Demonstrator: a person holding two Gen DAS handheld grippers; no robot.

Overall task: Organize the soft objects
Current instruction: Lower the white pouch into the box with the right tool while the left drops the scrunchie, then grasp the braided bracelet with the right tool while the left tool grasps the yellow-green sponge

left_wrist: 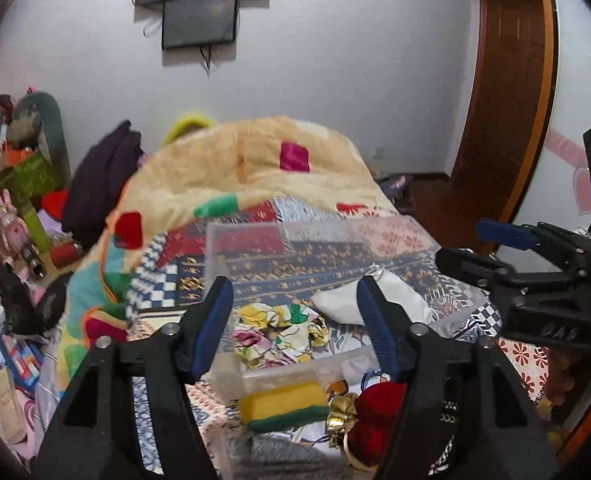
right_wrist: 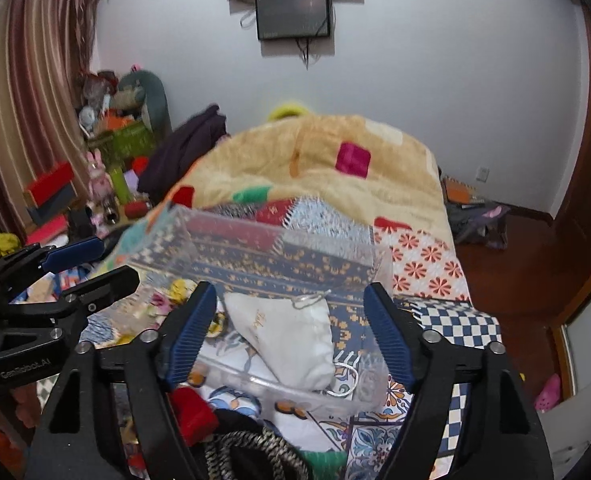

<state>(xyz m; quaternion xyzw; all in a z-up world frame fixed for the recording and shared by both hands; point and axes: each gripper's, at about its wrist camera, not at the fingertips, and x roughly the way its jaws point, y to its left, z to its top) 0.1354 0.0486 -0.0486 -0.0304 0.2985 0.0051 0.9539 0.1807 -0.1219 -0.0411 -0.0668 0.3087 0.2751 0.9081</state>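
A clear plastic box lies on the patterned bedspread. Inside it are a floral scrunchie and a white drawstring pouch. My left gripper hangs open just above the scrunchie, with nothing touching its pads. My right gripper stands open over the pouch, clear of it. Each gripper also shows at the edge of the other's view: the right gripper and the left gripper. In front of the box lie a yellow-green sponge and a red velvet piece with a gold bow.
A heaped yellow blanket fills the bed behind the box. A cluttered side table with toys and boxes stands at the left. A black-and-white braided item lies at the near edge. A wooden floor and a door are to the right.
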